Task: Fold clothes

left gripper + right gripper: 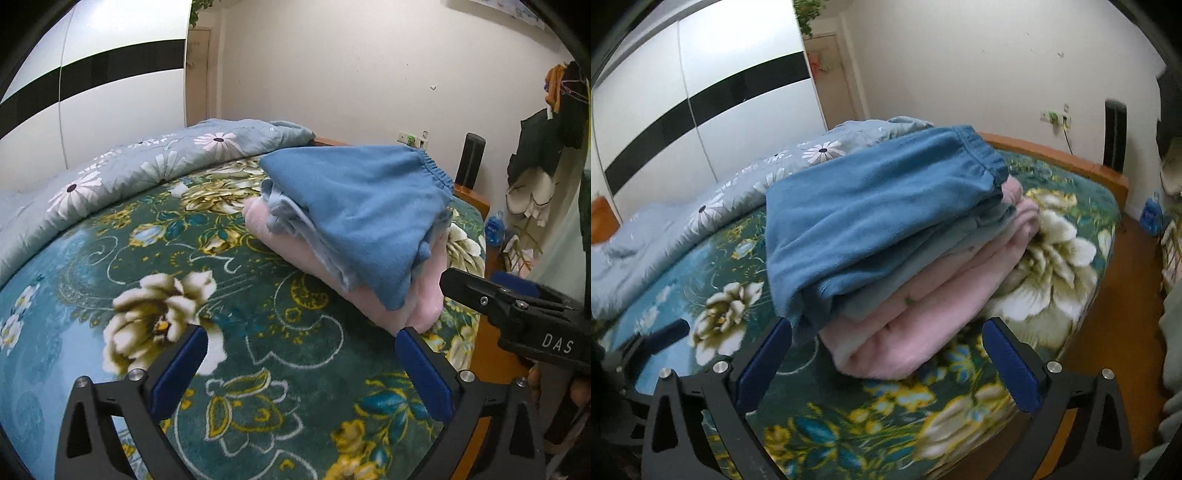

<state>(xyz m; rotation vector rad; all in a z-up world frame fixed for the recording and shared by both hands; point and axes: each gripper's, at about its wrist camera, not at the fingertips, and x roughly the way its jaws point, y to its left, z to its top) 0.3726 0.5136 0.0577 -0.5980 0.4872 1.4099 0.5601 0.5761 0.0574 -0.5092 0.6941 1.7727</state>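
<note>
As far as both wrist views show, folding looks near complete; entries run from largest item to smallest.

Bed surface: floral blanket [258, 332] covers the bed under both tools; no loose garment shows on it in either view, though the area behind the cameras is unseen.

Background bedding: daisy-print quilt [147, 162] lies bunched beyond the pile, far past the jaw tips; not counted as task clothing.

Stack: one pile of folded clothes, directly ahead of the right jaws and ahead-right of the left jaws.

Top layer: blue garment [879, 221], elastic waistband at the far end, folded and draped over the rest; its near corner hangs close to the right tool's left finger, contact cannot be told.

Middle layer: a paler blue piece [291, 218] shows only at its edges.

Bottom layer: pink garment [908, 321], folded, lying on the blanket.

Progress judgement: at least three pieces folded and stacked; what remains is probably squaring the pile, or fetching items out of view.

Right gripper [886, 339]: jaws spread wide, holding nothing, low over the blanket, pointed at the near end of the stack, which sits between and just beyond the tips.

Left gripper [303, 343]: jaws spread wide, empty, low over bare blanket; its right finger tip is just beside the pink corner, touching or not unclear.
</note>
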